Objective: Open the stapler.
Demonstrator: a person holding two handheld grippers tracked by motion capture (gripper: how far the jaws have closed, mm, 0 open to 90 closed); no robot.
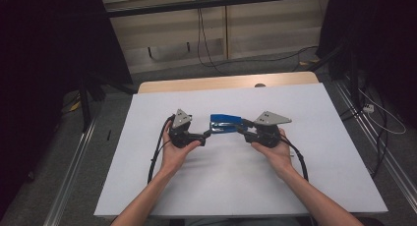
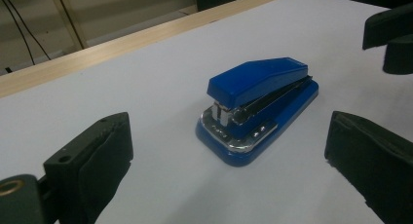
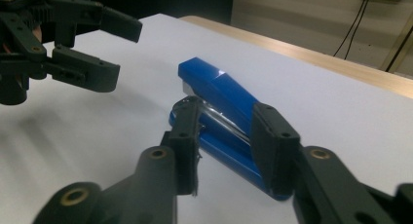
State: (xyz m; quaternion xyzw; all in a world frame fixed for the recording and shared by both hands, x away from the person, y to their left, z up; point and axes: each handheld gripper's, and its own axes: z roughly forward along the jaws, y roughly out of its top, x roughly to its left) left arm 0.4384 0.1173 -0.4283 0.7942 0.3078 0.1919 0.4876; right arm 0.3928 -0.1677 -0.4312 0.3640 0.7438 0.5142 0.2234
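Stapler [image 1: 225, 123]: blue, flat on the white counter [image 1: 314, 152], between both tools.
Right tool [image 3: 226, 136]: jaws clamped on the stapler's rear sides.
Left tool [image 2: 229, 165]: jaws spread, short of the stapler.
Progress: gripped, not lifted.

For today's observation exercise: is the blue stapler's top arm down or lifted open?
Down. The stapler lies flat on the white table; in the left gripper view its blue top sits low over the base, leaving a narrow gap at the metal front.
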